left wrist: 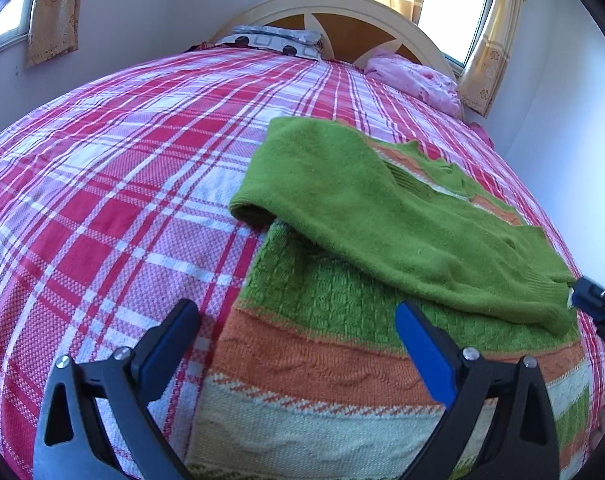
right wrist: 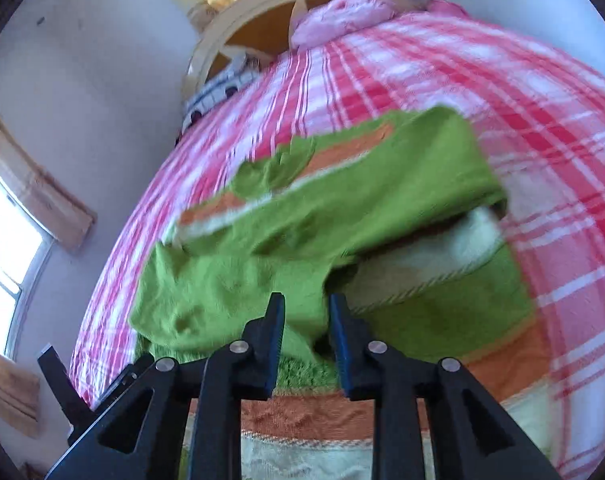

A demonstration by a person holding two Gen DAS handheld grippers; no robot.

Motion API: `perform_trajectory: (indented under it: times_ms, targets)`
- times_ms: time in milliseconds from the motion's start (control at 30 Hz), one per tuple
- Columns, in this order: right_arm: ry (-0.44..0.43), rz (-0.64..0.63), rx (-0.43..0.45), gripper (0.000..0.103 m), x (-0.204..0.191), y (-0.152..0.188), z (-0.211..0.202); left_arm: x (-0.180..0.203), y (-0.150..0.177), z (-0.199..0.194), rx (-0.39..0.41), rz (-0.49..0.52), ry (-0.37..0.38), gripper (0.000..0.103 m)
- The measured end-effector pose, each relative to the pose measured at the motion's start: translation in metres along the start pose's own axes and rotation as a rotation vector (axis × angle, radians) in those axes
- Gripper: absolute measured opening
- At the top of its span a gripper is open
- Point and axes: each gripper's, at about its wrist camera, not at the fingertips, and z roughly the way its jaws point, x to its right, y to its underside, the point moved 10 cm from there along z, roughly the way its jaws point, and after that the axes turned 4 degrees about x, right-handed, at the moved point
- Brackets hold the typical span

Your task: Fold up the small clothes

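A: Fingers [left wrist: 422, 344] on the left gripper [left wrist: 298, 332] are spread wide with nothing in them, hovering over the hem of the green, orange and cream knitted sweater [left wrist: 382, 240].

B: Yep, it's lying on the red and white plaid bedsheet [left wrist: 122, 160], sleeve folded across. Right gripper [right wrist: 306, 320] looks nearly closed around green fabric, but it's blurry, can't tell.

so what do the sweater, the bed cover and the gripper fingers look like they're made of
Sweater: knitted yarn, probably wool or acrylic; fuzzy matte green sleeve, raised cable stitches on the striped body.
Bed cover: woven cloth, likely cotton; coarse checked weave shows in the red-and-white plaid.
Left gripper fingers: black hard plastic by the look, blue pads, shiny metal pins.
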Motion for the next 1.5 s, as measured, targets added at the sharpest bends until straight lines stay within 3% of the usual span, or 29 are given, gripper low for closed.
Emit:
perform_trajectory:
  times_ms: [133, 267, 300, 367, 500, 600, 767, 900, 967, 1033, 1133, 1167, 1200, 1233, 1267, 1333, 1433, 1500]
  targets:
    - [0.004, -0.023, 0.031, 0.061, -0.001, -0.01, -0.005, 0.0, 0.0, 0.0, 0.0, 0.002, -0.003, 0.101]
    - [0.025, -0.086, -0.033, 0.061, -0.011, 0.008, 0.02, 0.0, 0.0, 0.0, 0.0, 0.002, -0.004, 0.101]
    - [0.044, -0.119, -0.054, 0.059, -0.015, 0.015, 0.025, 0.0, 0.0, 0.0, -0.001, 0.003, -0.005, 0.101]
    - [0.124, -0.231, -0.116, 0.014, -0.021, 0.034, 0.041, -0.001, 0.0, 0.0, -0.001, 0.004, -0.005, 0.101]
    - [0.178, -0.394, -0.049, 0.011, -0.038, 0.029, 0.03, 0.0, 0.0, 0.0, 0.0, 0.0, -0.001, 0.101]
    - [0.172, -0.444, 0.051, 0.011, -0.053, -0.009, 0.01, 0.0, 0.0, 0.001, -0.002, 0.003, -0.001, 0.102]
    - [0.289, -0.597, 0.199, 0.011, -0.055, -0.076, -0.006, -0.001, 0.0, 0.001, -0.002, 0.002, 0.0, 0.102]
    - [0.399, -0.679, 0.21, 0.011, -0.026, -0.094, 0.012, -0.001, 0.0, 0.001, -0.003, 0.003, -0.001, 0.102]
    - [0.467, -0.682, 0.161, 0.011, 0.003, -0.09, 0.026, 0.0, 0.0, 0.001, -0.002, 0.003, -0.001, 0.102]
    - [0.423, -0.573, 0.119, 0.011, 0.02, -0.083, 0.027, 0.0, 0.0, 0.001, -0.002, 0.003, -0.001, 0.102]
    - [0.143, -0.267, 0.101, 0.012, 0.031, -0.08, 0.016, 0.0, 0.0, 0.002, -0.002, 0.002, 0.003, 0.103]
    - [0.068, -0.194, 0.09, 0.018, 0.03, -0.078, 0.014, 0.0, 0.0, 0.002, -0.003, 0.001, 0.003, 0.103]
    - [0.019, -0.153, 0.078, 0.029, 0.028, -0.077, 0.014, 0.0, 0.0, 0.002, -0.002, 0.001, 0.004, 0.103]
    - [-0.017, -0.132, 0.063, 0.064, 0.025, -0.075, 0.015, 0.0, 0.0, 0.002, -0.002, 0.002, 0.003, 0.103]
    - [-0.037, -0.133, 0.051, 0.085, 0.02, -0.073, 0.02, 0.0, 0.0, 0.002, -0.002, 0.002, 0.003, 0.103]
    - [-0.027, -0.163, 0.036, 0.085, 0.015, -0.069, 0.024, 0.0, 0.0, 0.002, -0.002, 0.002, 0.003, 0.103]
    - [0.076, -0.239, -0.044, 0.084, 0.014, -0.052, 0.047, 0.0, 0.0, 0.002, -0.002, 0.003, 0.002, 0.103]
    - [0.116, -0.293, -0.103, 0.066, 0.016, -0.035, 0.059, 0.0, 0.0, 0.002, -0.002, 0.002, 0.003, 0.103]
